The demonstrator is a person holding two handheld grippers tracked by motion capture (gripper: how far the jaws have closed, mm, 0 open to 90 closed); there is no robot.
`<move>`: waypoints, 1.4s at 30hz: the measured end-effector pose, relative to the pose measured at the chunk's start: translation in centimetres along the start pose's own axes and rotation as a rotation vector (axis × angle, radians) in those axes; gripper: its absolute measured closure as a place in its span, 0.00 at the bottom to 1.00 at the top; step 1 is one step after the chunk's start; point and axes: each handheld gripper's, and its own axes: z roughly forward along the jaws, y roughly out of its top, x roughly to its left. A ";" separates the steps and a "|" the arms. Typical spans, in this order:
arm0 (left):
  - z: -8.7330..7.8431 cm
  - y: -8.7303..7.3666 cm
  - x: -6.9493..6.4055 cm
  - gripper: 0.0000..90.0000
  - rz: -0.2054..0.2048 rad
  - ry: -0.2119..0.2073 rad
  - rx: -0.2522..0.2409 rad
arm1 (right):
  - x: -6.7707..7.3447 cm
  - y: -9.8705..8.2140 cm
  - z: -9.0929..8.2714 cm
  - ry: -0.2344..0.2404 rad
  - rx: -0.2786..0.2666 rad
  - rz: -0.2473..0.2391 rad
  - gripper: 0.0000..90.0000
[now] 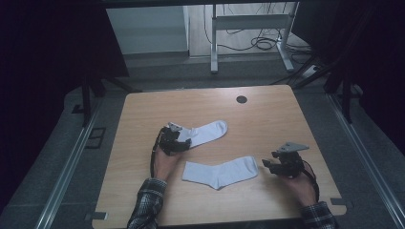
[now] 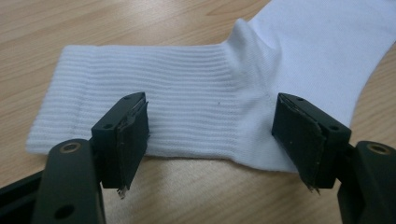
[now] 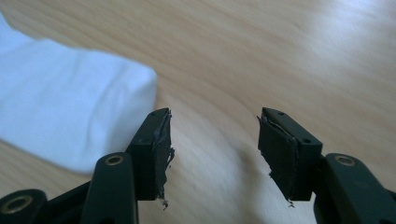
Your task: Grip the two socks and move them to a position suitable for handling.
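Observation:
Two white socks lie flat on the wooden table (image 1: 277, 124). The far sock (image 1: 207, 132) points its toe to the right, and its ribbed cuff (image 2: 154, 102) lies just beyond the tips of my left gripper (image 1: 185, 143) (image 2: 210, 135). That gripper is open, one jaw on each side of the cuff's near edge, and neither pad presses the fabric. The near sock (image 1: 219, 171) lies in the middle front. Its toe (image 3: 60, 107) ends just left of my right gripper (image 1: 265, 164) (image 3: 212, 144), which is open over bare wood with nothing between its jaws.
A black round grommet (image 1: 241, 99) sits near the table's far edge. Beyond the table stand a white desk frame (image 1: 215, 43) and loose cables (image 1: 262, 43) on the floor. Dark frame rails run along both sides of the table.

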 end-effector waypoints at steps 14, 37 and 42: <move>-2.6 0.1 6.6 0.40 -0.067 0.073 -0.047 | 1.5 8.1 5.2 0.082 -0.026 -0.028 0.55; -0.3 -0.4 7.4 0.47 -0.060 0.037 -0.026 | 2.0 13.0 13.5 0.079 -0.013 -0.004 0.60; 0.0 -0.8 7.4 0.50 -0.077 0.026 -0.024 | 1.9 13.0 14.8 0.068 0.006 0.014 0.62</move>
